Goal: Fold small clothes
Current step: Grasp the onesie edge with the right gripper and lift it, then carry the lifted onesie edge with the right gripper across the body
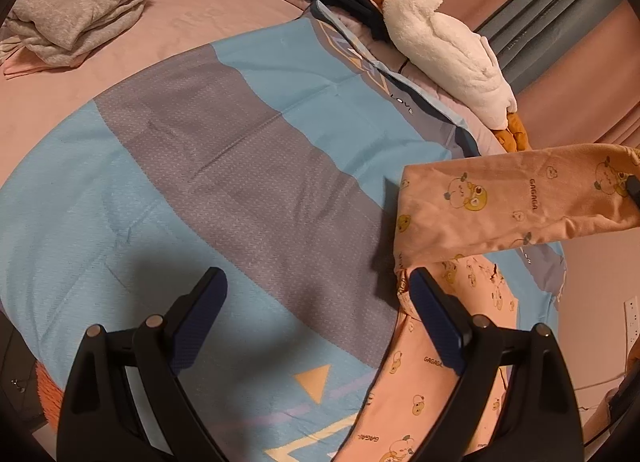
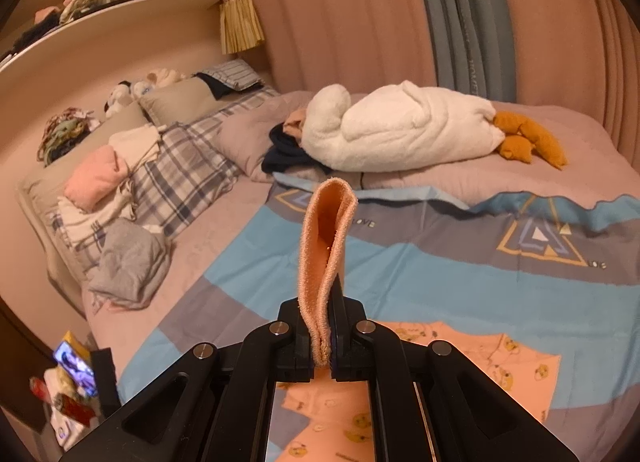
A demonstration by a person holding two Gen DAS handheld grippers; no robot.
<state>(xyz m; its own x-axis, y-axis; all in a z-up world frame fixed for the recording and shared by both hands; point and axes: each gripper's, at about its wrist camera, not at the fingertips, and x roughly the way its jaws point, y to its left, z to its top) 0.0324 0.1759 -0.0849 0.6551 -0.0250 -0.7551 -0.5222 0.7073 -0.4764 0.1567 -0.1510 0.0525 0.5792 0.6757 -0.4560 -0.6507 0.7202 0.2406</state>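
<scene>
Left gripper (image 1: 318, 290) hangs wide apart over my blue blanket (image 1: 200, 166), free to catch the peach pyjamas (image 1: 472, 342) lying at its right. Right gripper (image 2: 322, 336) is clamped tight on their cuff (image 2: 326, 234), lifted for folding.

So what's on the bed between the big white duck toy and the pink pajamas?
Just the blue and grey blanket, in the right wrist view. It lies bare between the white duck and the pink pajamas.
</scene>
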